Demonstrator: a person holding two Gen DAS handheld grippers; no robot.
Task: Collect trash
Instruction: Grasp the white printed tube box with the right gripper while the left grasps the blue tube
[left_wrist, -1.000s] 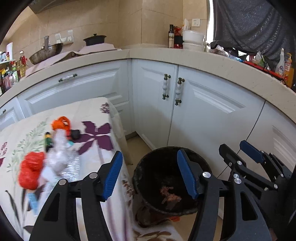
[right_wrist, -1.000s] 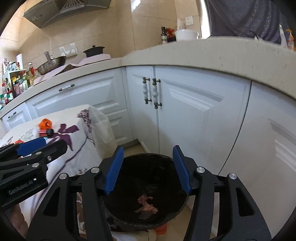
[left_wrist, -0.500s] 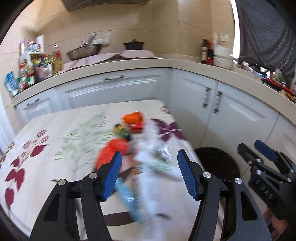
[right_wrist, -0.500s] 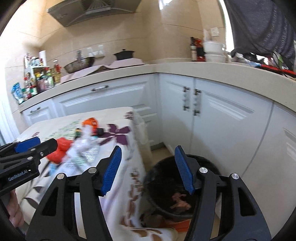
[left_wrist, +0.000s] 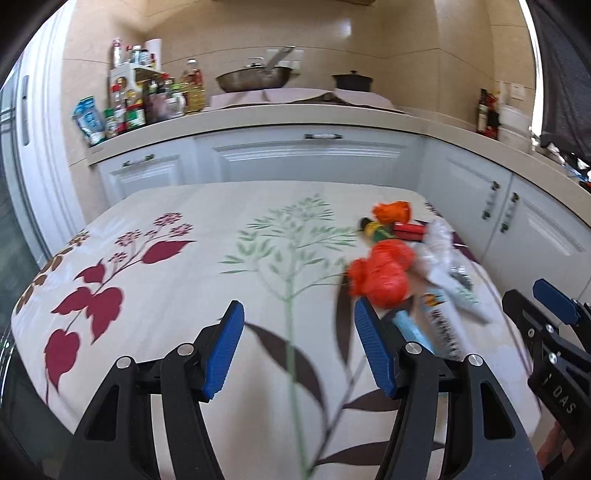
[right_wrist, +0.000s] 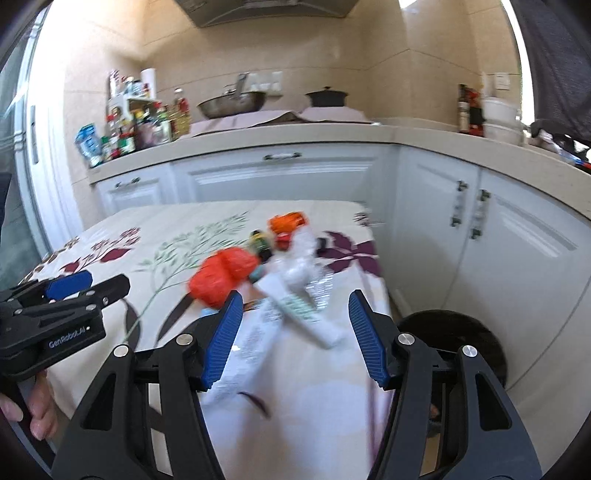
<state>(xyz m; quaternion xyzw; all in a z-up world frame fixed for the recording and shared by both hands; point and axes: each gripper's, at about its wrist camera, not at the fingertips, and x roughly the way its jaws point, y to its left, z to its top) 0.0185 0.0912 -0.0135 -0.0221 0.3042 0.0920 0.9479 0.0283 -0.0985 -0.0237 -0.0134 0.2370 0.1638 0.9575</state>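
Cataloguing by view. Left wrist: left gripper (left_wrist: 297, 345) jaws apart, nothing between them, over the floral tablecloth (left_wrist: 177, 266). Trash pile (left_wrist: 406, 266) lies at the table's right side: crumpled red bag (left_wrist: 380, 277), likely light and soft, best pinched at a bunched fold; white wrappers (left_wrist: 443, 258), probably thin and slippery.

Right wrist: right gripper (right_wrist: 295, 332) jaws apart and empty, wrappers beyond them. Black bin (right_wrist: 469, 339) stands on the floor beside the table.
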